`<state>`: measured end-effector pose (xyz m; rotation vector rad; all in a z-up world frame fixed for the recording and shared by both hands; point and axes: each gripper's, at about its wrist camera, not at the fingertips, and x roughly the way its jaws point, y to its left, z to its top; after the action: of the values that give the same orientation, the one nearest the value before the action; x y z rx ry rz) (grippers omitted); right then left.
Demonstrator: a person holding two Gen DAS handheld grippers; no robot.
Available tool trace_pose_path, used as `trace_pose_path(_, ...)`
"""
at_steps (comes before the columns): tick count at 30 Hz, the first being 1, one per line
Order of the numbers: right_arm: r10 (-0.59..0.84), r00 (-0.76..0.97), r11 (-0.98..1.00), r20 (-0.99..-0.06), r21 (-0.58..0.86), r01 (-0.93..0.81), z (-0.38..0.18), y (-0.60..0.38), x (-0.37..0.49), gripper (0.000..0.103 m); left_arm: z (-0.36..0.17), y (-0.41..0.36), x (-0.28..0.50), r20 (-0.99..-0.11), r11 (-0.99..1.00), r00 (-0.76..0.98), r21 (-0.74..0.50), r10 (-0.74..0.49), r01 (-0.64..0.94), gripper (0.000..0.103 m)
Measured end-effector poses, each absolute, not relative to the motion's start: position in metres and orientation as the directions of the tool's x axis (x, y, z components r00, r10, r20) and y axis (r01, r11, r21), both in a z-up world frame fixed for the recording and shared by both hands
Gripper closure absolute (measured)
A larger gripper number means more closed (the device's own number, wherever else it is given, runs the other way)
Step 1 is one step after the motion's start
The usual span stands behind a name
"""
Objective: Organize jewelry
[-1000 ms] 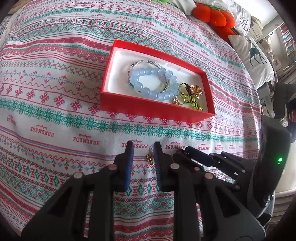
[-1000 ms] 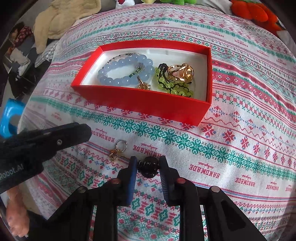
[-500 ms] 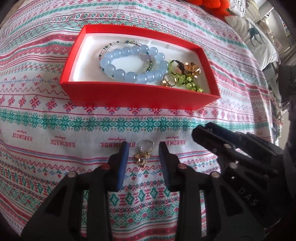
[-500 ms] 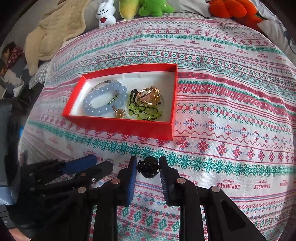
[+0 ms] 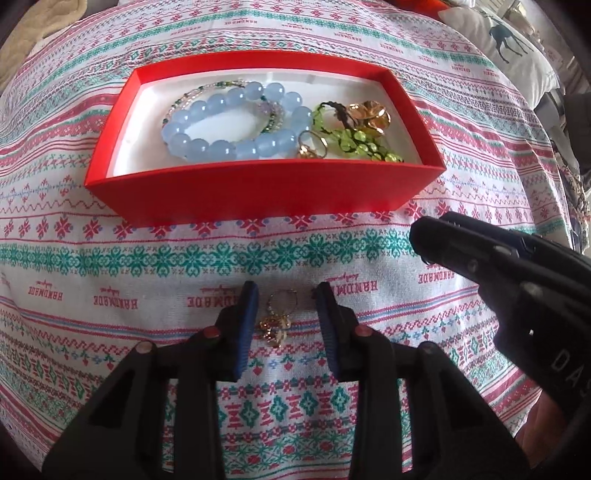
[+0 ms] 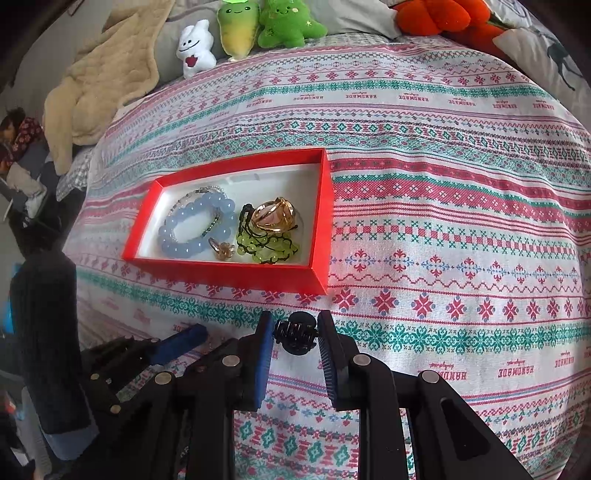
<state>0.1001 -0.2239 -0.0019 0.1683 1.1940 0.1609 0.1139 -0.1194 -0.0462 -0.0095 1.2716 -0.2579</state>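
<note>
A red box with a white lining lies on the patterned bedspread. Inside are a blue bead bracelet, a green bead bracelet, a gold clip and a small gold ring. A gold earring lies on the cloth in front of the box. My left gripper straddles it, its jaws closing and the pads clear of it. My right gripper is shut on a black hair claw clip, held above the cloth.
Plush toys and a beige blanket lie at the far edge of the bed. A deer-print pillow sits at the far right. My right gripper's black finger reaches in close beside the left one.
My left gripper slid over the earring, which now lies between wider-spread jaws. The right gripper drew back from the box and rose, still gripping the black clip.
</note>
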Motion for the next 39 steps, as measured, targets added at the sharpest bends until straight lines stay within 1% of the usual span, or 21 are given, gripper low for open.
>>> trace_pose_path(2, 0.216, 0.363, 0.975, -0.906, 0.219, -0.035, 0.0, -0.226, 0.1, 0.079, -0.047, -0.122, 0.115, -0.943, 0.97, 0.268, -0.15, -0.199, 0.193, 0.085)
trace_pose_path(6, 0.223, 0.371, 0.974, -0.901, 0.225, -0.037, 0.002, -0.226, 0.1, 0.079, -0.049, -0.121, 0.117, -0.94, 0.969, 0.269, -0.161, -0.208, 0.187, 0.087)
trace_pose_path(8, 0.226, 0.375, 0.973, -0.899, 0.23, -0.037, 0.004, -0.227, 0.099, 0.079, -0.049, -0.117, 0.115, -0.939, 0.97, 0.271, -0.166, -0.211, 0.18, 0.091)
trace_pose_path(11, 0.229, 0.379, 0.972, -0.897, 0.233, -0.036, 0.004, -0.228, 0.097, 0.079, -0.048, -0.114, 0.115, -0.937, 0.968, 0.273, -0.176, -0.22, 0.176, 0.094)
trace_pose_path(20, 0.235, 0.386, 0.97, -0.892, 0.242, -0.032, 0.007, -0.23, 0.096, 0.079, -0.043, -0.102, 0.114, -0.931, 0.965, 0.276, -0.198, -0.24, 0.17, 0.099)
trace_pose_path(28, 0.236, 0.391, 0.969, -0.89, 0.246, -0.025, 0.008, -0.231, 0.096, 0.079, -0.034, -0.093, 0.115, -0.926, 0.967, 0.292, -0.202, -0.24, 0.154, 0.1)
trace_pose_path(34, 0.243, 0.4, 0.966, -0.884, 0.256, -0.022, 0.01, -0.232, 0.095, 0.079, -0.016, -0.083, 0.113, -0.907, 0.954, 0.303, -0.26, -0.294, 0.148, 0.1)
trace_pose_path(39, 0.257, 0.423, 0.962, -0.869, 0.271, -0.028, 0.016, -0.233, 0.094, 0.079, 0.01, -0.07, 0.113, -0.866, 0.928, 0.335, -0.342, -0.371, 0.146, 0.1)
